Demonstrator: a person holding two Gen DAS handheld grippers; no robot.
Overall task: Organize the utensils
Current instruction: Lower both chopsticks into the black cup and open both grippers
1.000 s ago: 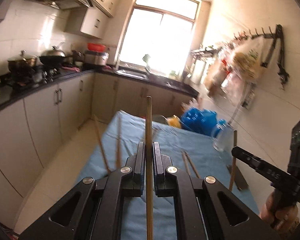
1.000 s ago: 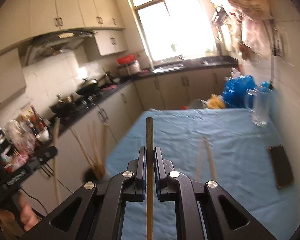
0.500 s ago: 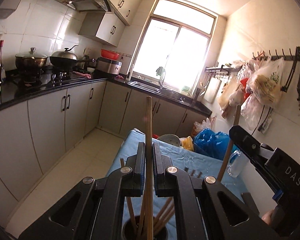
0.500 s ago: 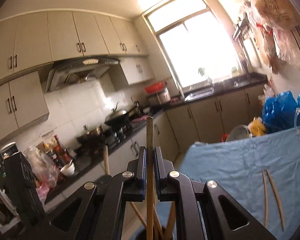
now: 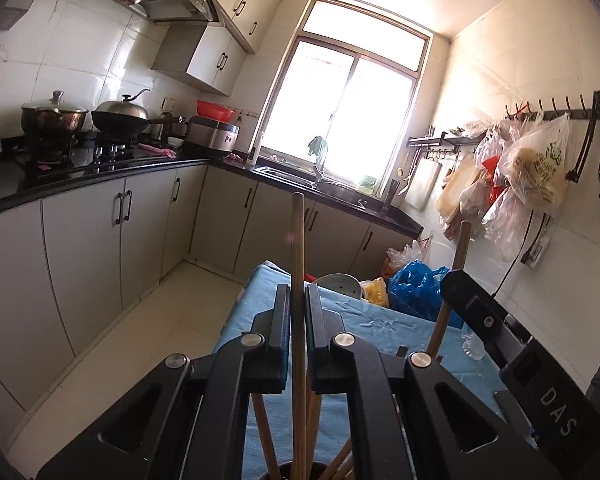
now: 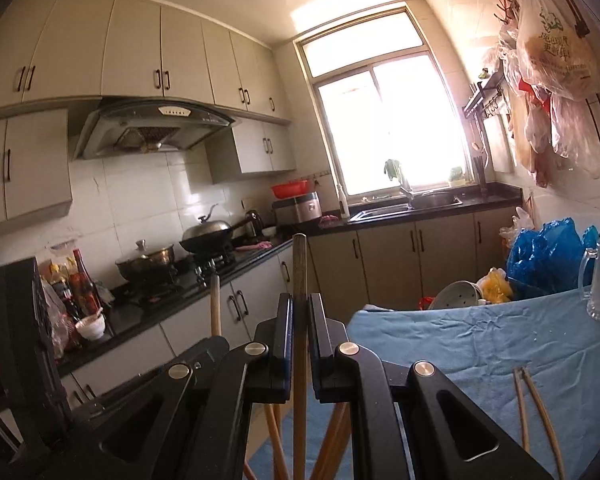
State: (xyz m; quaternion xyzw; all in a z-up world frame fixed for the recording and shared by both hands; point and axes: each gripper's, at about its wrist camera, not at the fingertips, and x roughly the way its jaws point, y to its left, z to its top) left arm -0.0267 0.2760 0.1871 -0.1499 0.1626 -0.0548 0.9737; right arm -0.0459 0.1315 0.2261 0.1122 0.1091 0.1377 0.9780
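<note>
Holding one chopstick upright in each pair of tongs, we now have both sticks poised over the dark holder at the near edge of the blue tablecloth [image 5: 380, 328]. The left gripper [image 5: 298, 344] is clamped narrow on its chopstick [image 5: 297, 248], and the right gripper [image 6: 300, 344] is clamped just as narrow on its own chopstick [image 6: 299, 264].

A second ago both cameras looked down the length of the table, with the cloth spread out ahead and the holder well off to the side. Now the views have swung toward the cabinets and the window [image 5: 352, 112], and the chopstick holder [image 5: 292, 472] sits directly under the left jaws, its rim just showing at the bottom edge with several chopsticks already fanned inside it. In the right wrist view those same fanned sticks rise beneath the jaws, though the holder itself is out of frame there. The two grippers have drawn close together: the right one fills the right side of the left wrist view.

We judge that the carry is done and the drop is next: each stick seems lined up for release into the holder.

Two loose chopsticks [image 6: 534, 416] lie on the cloth, so the task is not finished.
</note>
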